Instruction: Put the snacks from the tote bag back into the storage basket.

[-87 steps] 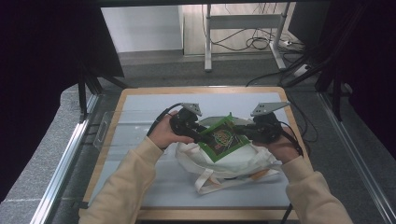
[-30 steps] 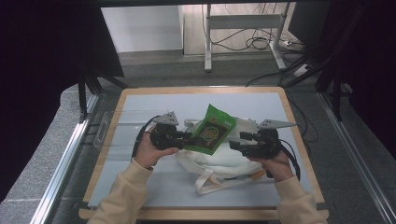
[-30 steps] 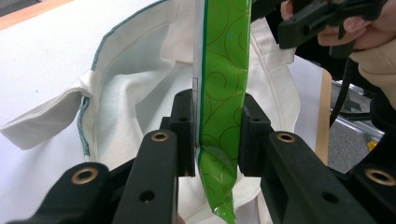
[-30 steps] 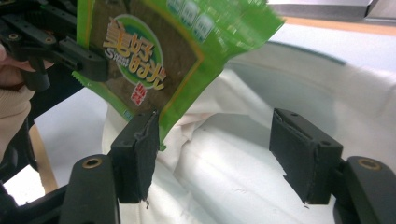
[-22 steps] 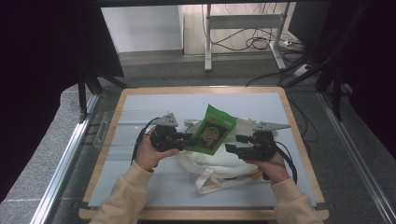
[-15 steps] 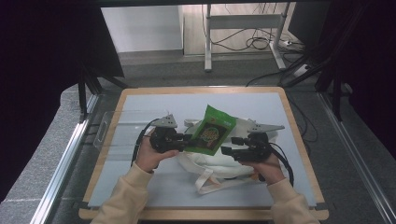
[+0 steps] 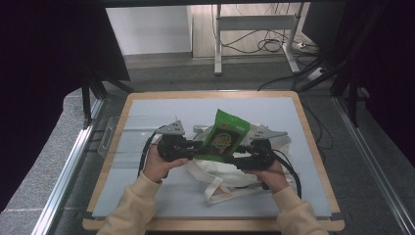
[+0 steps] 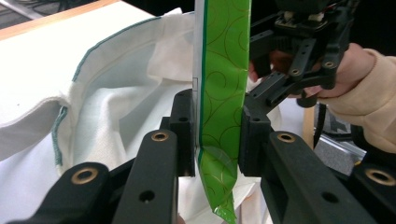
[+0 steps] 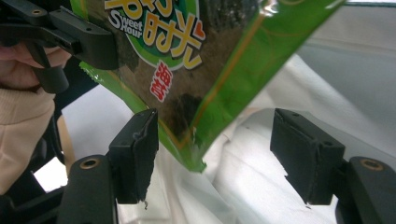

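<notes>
Green snack packet (image 8: 223, 107) pinched edge-on between your left gripper (image 8: 215, 135) pads, hanging above the white cloth bag (image 8: 126, 112). Right gripper (image 9: 219, 154) spread wide, packet's corner loose between its pads. Keep the left clamped; lower straight into the bag mouth

In the right gripper view the top edge cuts off the green snack packet (image 9: 196, 70), so its printed label reads only in part. In the left gripper view the same packet runs out past the top edge. In the high view the packet covers part of the white cloth bag (image 7: 230, 171), whose opening is hidden
</notes>
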Available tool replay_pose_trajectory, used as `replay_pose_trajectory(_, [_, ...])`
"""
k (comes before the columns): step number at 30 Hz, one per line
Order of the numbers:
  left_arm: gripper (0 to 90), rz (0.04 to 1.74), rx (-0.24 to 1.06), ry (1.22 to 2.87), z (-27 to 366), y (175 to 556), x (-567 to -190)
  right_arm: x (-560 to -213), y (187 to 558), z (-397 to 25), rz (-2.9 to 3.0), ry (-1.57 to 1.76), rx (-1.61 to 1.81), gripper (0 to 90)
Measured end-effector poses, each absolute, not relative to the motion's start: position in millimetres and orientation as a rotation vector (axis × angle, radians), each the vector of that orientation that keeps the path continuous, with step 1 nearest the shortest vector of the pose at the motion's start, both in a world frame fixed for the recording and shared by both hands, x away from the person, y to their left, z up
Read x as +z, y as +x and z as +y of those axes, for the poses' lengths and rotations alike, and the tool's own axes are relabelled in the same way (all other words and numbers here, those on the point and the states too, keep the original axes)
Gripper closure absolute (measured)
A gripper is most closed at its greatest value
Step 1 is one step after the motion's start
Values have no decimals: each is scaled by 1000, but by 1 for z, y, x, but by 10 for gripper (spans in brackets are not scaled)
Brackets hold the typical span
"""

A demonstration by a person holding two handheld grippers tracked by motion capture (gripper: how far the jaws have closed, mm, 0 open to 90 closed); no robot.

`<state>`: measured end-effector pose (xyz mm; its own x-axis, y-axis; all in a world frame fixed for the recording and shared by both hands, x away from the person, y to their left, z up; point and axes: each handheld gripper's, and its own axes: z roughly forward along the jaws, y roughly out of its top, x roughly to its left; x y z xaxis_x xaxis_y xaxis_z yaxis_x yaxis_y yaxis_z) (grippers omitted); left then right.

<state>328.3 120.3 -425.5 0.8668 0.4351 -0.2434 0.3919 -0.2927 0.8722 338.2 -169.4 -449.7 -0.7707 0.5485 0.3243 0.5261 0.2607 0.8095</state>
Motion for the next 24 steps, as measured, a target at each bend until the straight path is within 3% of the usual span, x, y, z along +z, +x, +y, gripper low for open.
replay_pose_trajectory(12, [726, 602, 35, 1912, 119, 329, -427, -452, 343, -160, 2478, 1013, 1689, 380])
replay_pose_trajectory(24, [716, 591, -3, 1888, 122, 335, -436, -450, 342, -167, 2462, 930, 1730, 537])
